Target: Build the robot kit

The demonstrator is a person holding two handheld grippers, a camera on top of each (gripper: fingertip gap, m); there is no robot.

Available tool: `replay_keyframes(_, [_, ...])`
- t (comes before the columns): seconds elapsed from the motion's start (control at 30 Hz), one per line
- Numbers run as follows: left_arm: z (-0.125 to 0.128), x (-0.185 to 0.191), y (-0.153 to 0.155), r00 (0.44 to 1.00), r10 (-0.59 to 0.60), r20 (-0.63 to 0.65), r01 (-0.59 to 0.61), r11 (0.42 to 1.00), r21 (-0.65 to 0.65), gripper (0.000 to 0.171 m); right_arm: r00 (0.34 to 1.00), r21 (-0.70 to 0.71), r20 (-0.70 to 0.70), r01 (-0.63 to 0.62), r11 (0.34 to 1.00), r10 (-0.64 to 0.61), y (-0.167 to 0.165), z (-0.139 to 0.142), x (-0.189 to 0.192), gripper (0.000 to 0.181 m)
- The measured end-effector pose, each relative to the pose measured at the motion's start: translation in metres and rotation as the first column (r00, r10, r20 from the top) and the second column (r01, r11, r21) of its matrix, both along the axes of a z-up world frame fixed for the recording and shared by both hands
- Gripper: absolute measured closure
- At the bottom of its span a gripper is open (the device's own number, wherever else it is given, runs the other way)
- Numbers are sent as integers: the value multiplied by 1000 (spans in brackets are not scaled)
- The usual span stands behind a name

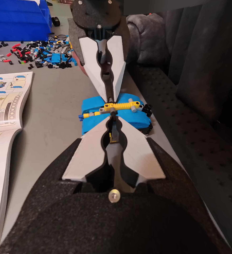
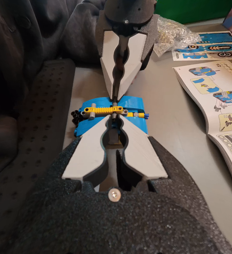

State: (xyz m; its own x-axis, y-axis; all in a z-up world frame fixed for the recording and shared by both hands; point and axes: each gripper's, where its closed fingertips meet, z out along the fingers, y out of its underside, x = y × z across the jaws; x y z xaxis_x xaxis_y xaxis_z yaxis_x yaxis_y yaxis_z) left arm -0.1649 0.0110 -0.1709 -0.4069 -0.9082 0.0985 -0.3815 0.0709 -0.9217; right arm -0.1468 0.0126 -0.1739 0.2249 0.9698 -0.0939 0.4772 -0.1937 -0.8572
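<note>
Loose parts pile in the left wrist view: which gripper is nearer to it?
Right. The right gripper reaches in from the side of the pile; the left gripper comes from the opposite side of the blue model. Both pinch one axle.

My grey bench (image 1: 60, 88) carries a blue model (image 1: 93, 122) at the centre of my left view, resting flat near its edge. An open instruction booklet (image 1: 6, 104) lies at nine o'clock. A heap of loose small parts (image 1: 41, 55) sits at eleven o'clock, blue bins (image 1: 16, 20) beyond it. From my right view, a sticker sheet (image 2: 209, 46) and a crumpled clear bag (image 2: 171, 34) lie at one o'clock.
</note>
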Motion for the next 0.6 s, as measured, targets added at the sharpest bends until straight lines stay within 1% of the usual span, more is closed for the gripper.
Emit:
replay_keyframes(0.2, [0, 1, -1, 1000, 6, 3, -6, 1000, 1, 168, 999, 34, -33, 24, 999, -23, -2, 1, 2, 175])
replay_keyframes(0.27, [0, 1, -1, 1000, 10, 4, -10, 1000, 7, 168, 999, 19, -22, 24, 1000, -24, -2, 0, 1, 175])
replay_keyframes(0.37, [0, 1, 0, 1000, 18, 11, -19, 999, 27, 168, 999, 57, 3, 36, 998, -36, -1, 1, 0, 175])
replay_keyframes(0.43, [0, 1, -1, 1000, 21, 12, -22, 999, 34, 168, 999, 39, -21, 51, 998, -50, 0, 1, -4, 176])
replay_keyframes(0.6, [0, 2, -1, 1000, 19, 9, -19, 1000, 18, 168, 998, 40, -27, 57, 998, -56, -1, 1, -3, 175])
